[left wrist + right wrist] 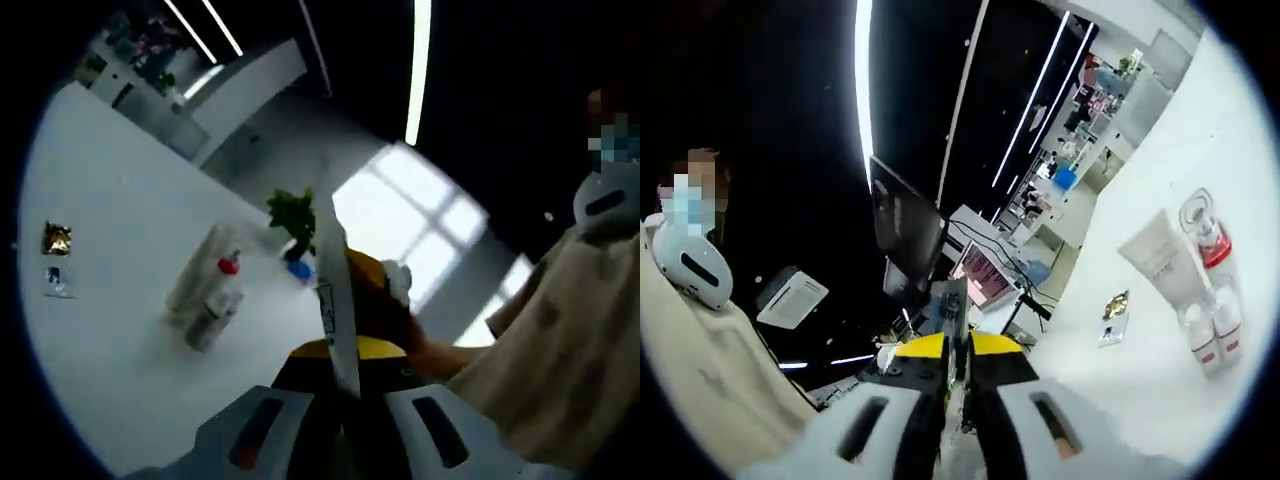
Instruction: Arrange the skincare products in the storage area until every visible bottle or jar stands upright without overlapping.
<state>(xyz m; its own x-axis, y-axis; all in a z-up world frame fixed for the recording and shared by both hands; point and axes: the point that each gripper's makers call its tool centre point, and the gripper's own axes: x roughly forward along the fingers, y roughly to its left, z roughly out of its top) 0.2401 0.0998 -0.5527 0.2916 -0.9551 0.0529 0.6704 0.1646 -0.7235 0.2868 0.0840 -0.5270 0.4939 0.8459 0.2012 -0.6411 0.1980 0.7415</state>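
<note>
Mostly we find the frames tilted and blurred, so small details are hard to read. Through the left gripper view, our left gripper (345, 385) has its jaws pressed together on a thin white flat strip (333, 290) that runs up the middle of the picture; what the strip is we cannot tell. Behind it sits a black and yellow gripper (372, 300) held in a hand (425, 350), partly hidden by the strip, with a beige sleeve (560, 340) cut off at the edge.

On the white tabletop (120, 230) a cluster of pale skincare products (207, 290) stands close together: a white squeeze tube (200, 265) and a clear bottle with a red cap (222, 300), touching or nearly so; whether they overlap we cannot say. Beyond them stands a small green plant in a blue pot (295, 225). Well apart lie a gold foil sachet (56, 238) and a small clear packet (55, 282).

Through the right gripper view, our right gripper (958, 395) shows its jaws nearly together, pinching a thin edge-on object too slim to identify. The tube (1165, 265) and red-capped bottle (1208, 245) lie beside small white jars (1215, 335) that are blurred.
</note>
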